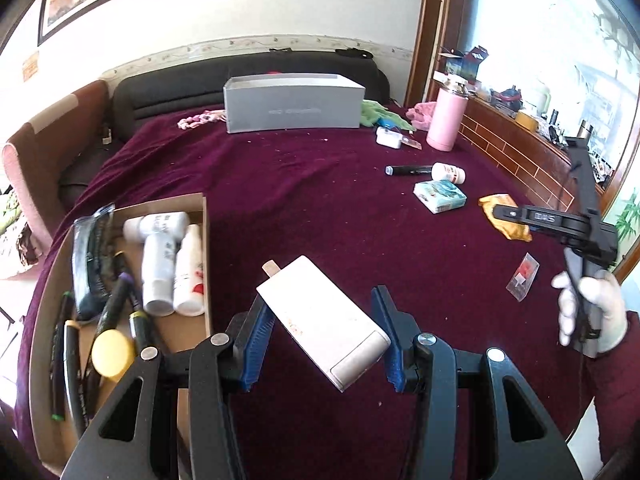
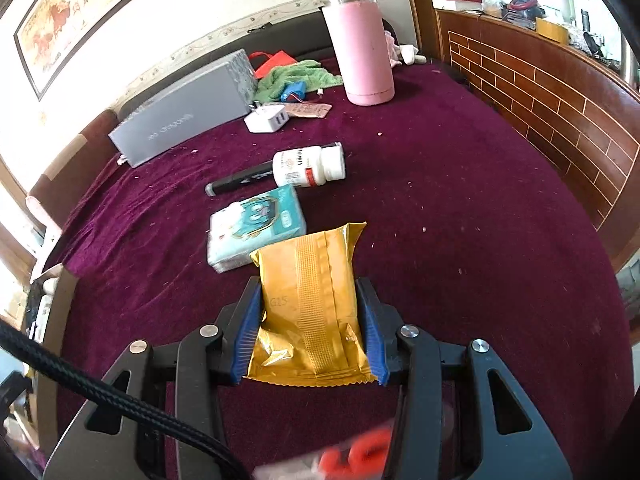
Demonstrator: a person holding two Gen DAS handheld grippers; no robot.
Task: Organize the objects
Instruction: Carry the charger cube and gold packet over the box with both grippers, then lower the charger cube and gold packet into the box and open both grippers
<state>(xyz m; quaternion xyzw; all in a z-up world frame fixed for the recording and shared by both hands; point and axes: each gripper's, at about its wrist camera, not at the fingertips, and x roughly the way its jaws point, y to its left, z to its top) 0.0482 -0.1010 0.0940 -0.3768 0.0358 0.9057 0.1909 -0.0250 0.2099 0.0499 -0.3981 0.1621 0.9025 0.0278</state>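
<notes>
Two grippers hold goods above the maroon bed: left gripper [image 1: 324,336] clamps a rigid, smooth white power bank [image 1: 324,326] across its sides, right gripper [image 2: 310,332] pinches a light, crinkly gold foil sachet [image 2: 310,300] mid-body.

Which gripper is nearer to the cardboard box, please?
Left. The left gripper, holding a white power bank, is beside the cardboard box; the right gripper is farther off.

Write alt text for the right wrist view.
The right gripper holds a yellow foil packet between its blue-padded jaws above a maroon bedspread. Beyond lie a tissue pack, white pill bottle, black marker and pink thermos.
</notes>
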